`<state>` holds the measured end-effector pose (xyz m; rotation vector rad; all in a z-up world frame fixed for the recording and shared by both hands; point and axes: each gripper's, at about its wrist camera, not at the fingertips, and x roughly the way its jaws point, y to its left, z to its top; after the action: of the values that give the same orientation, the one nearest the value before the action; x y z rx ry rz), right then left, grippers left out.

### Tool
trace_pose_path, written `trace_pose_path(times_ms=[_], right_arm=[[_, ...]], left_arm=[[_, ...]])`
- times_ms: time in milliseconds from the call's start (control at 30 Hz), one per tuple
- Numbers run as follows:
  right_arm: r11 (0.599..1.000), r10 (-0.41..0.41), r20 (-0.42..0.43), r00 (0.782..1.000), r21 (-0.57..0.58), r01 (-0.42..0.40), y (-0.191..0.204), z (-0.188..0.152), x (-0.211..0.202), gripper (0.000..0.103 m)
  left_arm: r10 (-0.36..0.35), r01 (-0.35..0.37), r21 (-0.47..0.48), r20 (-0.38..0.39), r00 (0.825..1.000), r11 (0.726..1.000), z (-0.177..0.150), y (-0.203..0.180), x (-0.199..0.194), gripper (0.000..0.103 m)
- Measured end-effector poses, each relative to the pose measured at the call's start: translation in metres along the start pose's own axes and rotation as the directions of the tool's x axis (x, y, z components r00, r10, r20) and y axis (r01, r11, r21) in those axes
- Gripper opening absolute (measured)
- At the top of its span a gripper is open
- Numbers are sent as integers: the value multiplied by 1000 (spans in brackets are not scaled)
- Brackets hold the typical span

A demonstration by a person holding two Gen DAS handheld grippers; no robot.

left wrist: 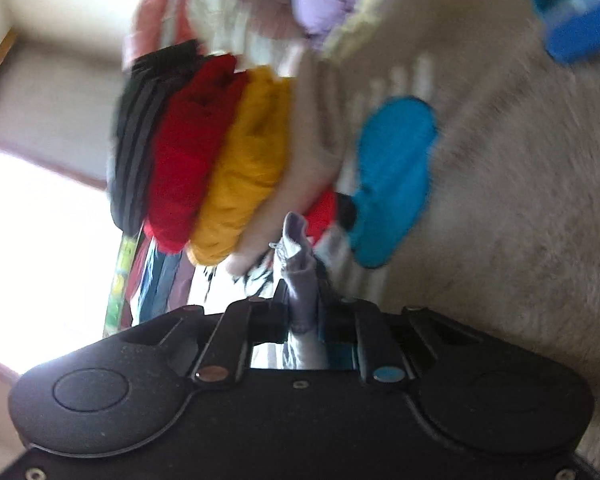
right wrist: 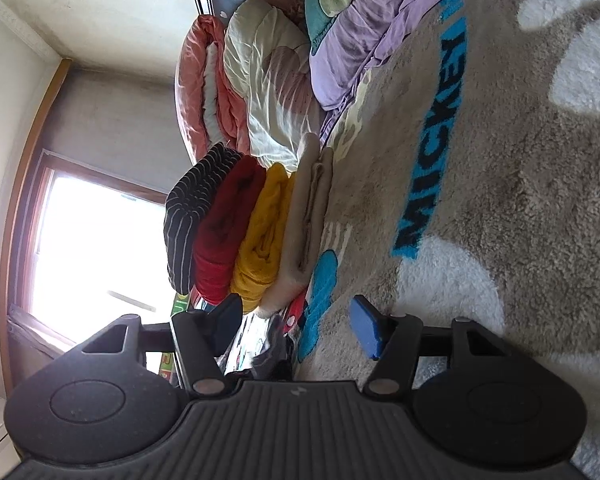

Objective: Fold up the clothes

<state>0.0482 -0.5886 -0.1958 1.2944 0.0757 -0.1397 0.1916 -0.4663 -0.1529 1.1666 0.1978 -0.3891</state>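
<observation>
Both views are rolled sideways. My left gripper (left wrist: 300,300) is shut on a pale lilac garment (left wrist: 298,264), whose bunched fabric sticks out past the fingers. A stack of folded clothes stands ahead on the rug: black striped (left wrist: 134,136), red (left wrist: 188,148), yellow (left wrist: 248,160) and beige (left wrist: 312,152) pieces. The right wrist view shows the same stack sharply: striped (right wrist: 196,216), red (right wrist: 224,236), yellow (right wrist: 264,240), beige (right wrist: 306,224). My right gripper (right wrist: 296,328) is open with nothing between its fingers, a short way from the stack's near end.
A shaggy beige rug (right wrist: 500,160) with blue lettering (right wrist: 436,140) covers the floor. Rolled quilts, pink (right wrist: 200,80), cream (right wrist: 268,92) and lilac (right wrist: 364,40), lie beyond the stack. A bright window (right wrist: 92,248) sits in the wall. More clothes (left wrist: 160,280) hang or lie near it.
</observation>
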Motion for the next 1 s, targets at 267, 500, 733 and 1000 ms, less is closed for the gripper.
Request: trace_pose_path(times_ms=[267,500,733,1000], right_arm=[[995,0,-87,996,-99,-9,12,-7,7,61],[904,39,-442,896,-366,-220,58,-59,34,62],[762,-16,-588,808,-531,-371,86,-106,34,51],[581,-136,-610,780,-687,-436,102,-149,27,45]], left_arm=[[-115,132,-527,65,991,840,-37,126,-33,11],[-102,136,-793,93,990,594,-123,229,-58,11],[-79,51,-895,17,997,444,-217,285,-62,11],[-88,-28,-967,-52,995,252,-308,308,-65,11]])
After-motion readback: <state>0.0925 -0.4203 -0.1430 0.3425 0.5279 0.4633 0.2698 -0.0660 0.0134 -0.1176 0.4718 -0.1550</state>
